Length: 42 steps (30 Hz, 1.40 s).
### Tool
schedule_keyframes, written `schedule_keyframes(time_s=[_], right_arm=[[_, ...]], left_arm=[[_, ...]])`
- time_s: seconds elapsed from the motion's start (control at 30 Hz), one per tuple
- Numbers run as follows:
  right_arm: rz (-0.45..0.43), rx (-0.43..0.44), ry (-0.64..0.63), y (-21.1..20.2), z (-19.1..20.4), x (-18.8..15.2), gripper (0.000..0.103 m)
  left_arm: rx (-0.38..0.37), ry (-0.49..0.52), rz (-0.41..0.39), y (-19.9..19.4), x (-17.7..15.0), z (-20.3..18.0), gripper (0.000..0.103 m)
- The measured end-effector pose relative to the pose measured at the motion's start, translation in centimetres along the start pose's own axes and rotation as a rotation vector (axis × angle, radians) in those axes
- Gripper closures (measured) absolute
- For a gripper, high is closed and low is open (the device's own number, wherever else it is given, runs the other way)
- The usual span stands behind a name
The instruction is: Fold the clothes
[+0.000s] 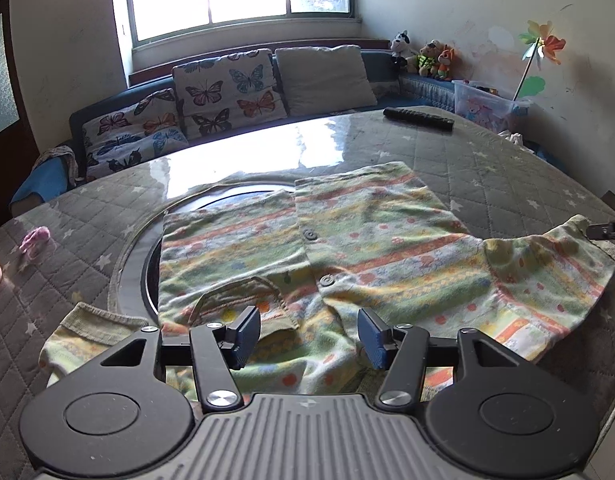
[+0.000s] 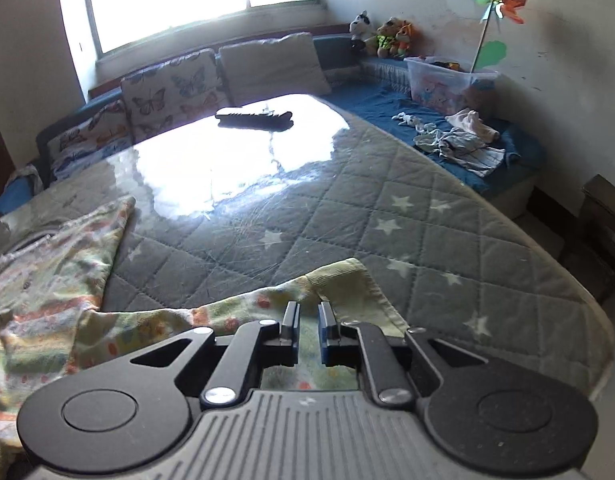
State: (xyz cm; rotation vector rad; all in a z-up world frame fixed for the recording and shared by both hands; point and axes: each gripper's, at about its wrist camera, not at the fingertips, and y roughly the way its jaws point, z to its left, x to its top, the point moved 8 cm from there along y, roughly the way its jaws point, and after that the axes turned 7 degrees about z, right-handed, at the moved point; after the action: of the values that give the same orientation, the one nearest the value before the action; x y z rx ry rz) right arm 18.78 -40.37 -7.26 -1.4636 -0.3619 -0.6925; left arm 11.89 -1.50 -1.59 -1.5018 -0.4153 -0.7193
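Striped shirt (image 1: 367, 240), left jaws wide, right jaws pinching sleeve (image 2: 347, 280)

Left gripper (image 1: 309, 336) jaws apart over striped shirt (image 1: 347, 240) collar.

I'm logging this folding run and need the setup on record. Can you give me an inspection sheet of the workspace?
Surface: quilted star table under a glossy cover, with glare.
Job's things: striped shirt laid flat, buttons up, sleeves out.
Clutter: remote at the far edge; pink item at left.
Grippers: left tongs open over the collar; right tongs nearly closed at the sleeve, grip unclear.
Cables: nothing seen.
Surroundings: sofa with cushions, window, plush toys, pinwheel, toy bin, loose clothes.
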Motion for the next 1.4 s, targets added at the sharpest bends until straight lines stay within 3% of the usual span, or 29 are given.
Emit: schedule_keyframes(time_s=[0.37,0.6,1.07,1.4], right_arm=[[0.007,-0.050,-0.044,3.7,0.3,2.1,0.093],[0.000,-0.023,-0.073,3.1,2.2,3.9,0.090],[0.075,0.294,-0.291,6.6,16.0,8.2,0.079],[0.115,0.322,-0.361,11.0,21.3,9.8,0.073]], left_arm=[[0.068,-0.069,0.040,1.7,0.0,3.2,0.045],[0.144,-0.102,0.030,2.0,1.6,7.1,0.045],[0.227,-0.116,0.107,9.5,6.5,13.4,0.045],[0.191,-0.109,0.146,14.2,7.8,14.9,0.049]])
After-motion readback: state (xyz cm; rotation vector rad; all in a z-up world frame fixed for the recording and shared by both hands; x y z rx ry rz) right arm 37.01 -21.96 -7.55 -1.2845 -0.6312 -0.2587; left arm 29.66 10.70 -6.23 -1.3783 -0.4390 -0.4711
